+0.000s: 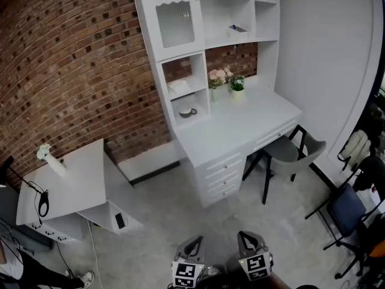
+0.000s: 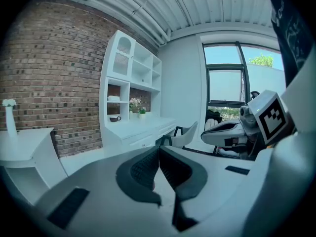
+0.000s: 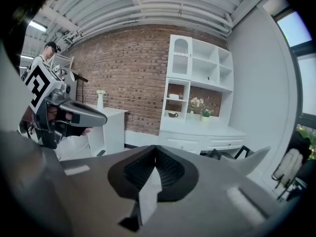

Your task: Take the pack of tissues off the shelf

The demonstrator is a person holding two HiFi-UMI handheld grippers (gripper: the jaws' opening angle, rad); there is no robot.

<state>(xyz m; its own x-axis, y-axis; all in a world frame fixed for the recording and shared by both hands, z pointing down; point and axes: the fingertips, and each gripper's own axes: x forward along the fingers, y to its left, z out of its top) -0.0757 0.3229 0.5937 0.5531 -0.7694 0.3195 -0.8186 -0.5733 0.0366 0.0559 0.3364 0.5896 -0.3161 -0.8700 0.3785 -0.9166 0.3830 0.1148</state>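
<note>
The pack of tissues [image 1: 178,87] is a white bundle lying in the upper cubby of the white shelf unit [image 1: 198,53] above the desk [image 1: 240,128]. It shows small and far off as the tissue pack [image 2: 113,98] in the left gripper view and the tissue pack [image 3: 174,97] in the right gripper view. My left gripper [image 1: 194,242] and right gripper [image 1: 245,238] sit low at the frame's bottom edge, well short of the desk, over grey floor. The left gripper [image 2: 158,148] has its jaws together with nothing in them. The right gripper [image 3: 155,148] is likewise shut and empty.
A dark cup [image 1: 187,111] sits in the cubby below the tissues. Pink flowers [image 1: 218,77] and a small plant [image 1: 237,84] stand on the desk. A grey chair [image 1: 292,155] is tucked at the desk's right. A white side table [image 1: 72,185] with a vase [image 1: 51,159] stands left.
</note>
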